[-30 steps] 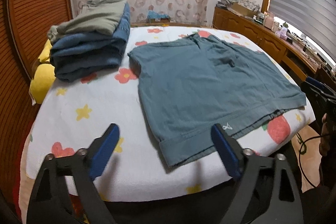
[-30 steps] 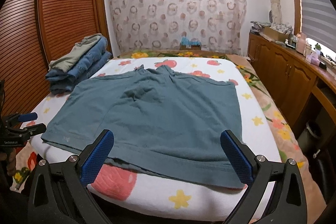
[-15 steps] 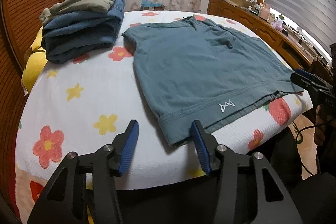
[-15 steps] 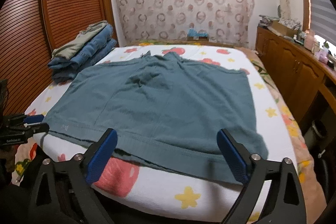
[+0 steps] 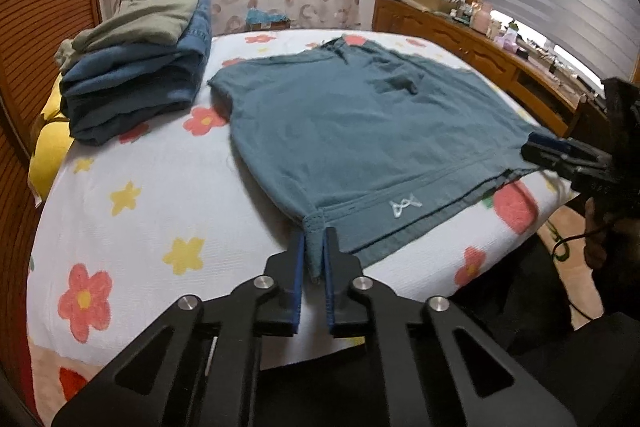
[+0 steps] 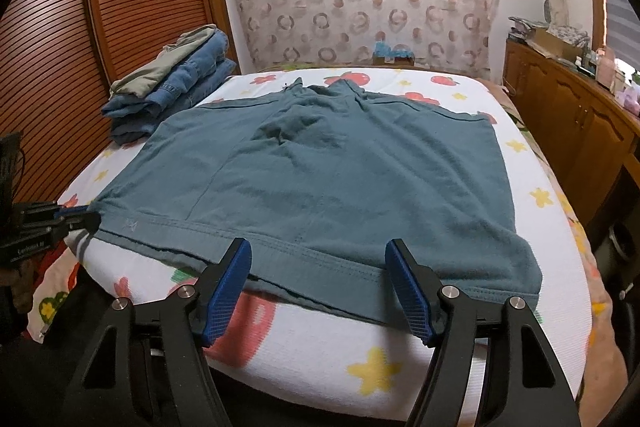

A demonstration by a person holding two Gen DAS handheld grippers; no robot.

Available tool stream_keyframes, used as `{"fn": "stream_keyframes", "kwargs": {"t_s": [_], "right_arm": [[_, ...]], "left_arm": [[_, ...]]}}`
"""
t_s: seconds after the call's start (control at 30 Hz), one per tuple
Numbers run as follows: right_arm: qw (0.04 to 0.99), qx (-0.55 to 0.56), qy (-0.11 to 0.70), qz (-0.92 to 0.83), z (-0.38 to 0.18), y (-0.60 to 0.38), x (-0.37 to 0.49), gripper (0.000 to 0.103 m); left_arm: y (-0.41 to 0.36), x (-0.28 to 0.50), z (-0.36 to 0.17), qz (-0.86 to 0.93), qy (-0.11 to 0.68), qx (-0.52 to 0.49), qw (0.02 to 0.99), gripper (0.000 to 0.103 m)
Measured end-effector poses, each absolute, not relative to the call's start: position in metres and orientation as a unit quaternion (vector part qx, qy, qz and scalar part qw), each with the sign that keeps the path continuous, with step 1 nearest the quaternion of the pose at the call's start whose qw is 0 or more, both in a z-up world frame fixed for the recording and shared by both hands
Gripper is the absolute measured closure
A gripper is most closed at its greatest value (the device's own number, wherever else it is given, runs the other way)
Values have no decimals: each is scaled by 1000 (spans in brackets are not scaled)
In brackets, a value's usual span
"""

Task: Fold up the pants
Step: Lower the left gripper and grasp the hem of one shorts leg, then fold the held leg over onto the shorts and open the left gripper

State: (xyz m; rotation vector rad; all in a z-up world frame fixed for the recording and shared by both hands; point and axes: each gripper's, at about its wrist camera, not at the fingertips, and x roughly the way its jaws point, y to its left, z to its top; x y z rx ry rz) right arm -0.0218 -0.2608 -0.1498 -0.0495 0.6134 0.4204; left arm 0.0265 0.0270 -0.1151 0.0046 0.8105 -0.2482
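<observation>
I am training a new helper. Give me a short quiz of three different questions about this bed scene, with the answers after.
1. True or false: the left gripper is shut on a corner of the teal pants.
2. Do the right gripper's jaws already pinch the hem?
3. What lies on top of the folded pile: A) green garment, B) towel, C) pillow?

Key: 1 true. 2 No; they have been closing but stand apart over it. 3 A.
</observation>
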Motion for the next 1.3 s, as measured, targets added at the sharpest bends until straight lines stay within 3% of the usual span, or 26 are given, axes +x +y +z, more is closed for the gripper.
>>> {"fn": "stream_keyframes", "kwargs": {"t_s": [0.17,0.27,0.8,1.1,1.17,1.3], "right_arm": [[931,-26,299,207,-150,-261,-20,50],[931,-25,300,204,-149,-260,-18,53],[937,-24,291,191,-141,-259,-20,54],[940,-16,289,183,-144,-261,-26,54],[939,-14,290,182,-146,-259,-28,54],[938,-11,293,183,-145,-257,-25,54]], "left_arm": [[13,33,-95,-146,374,8,916,95],[-1,41,-78,-166,359,15,918,95],[-89,93,-22,-259,323,52,909,95],[-116,103,-17,-265,321,60,907,95],[-115,103,-18,-262,321,59,908,89],[-111,102,-21,-249,317,63,913,67]]}}
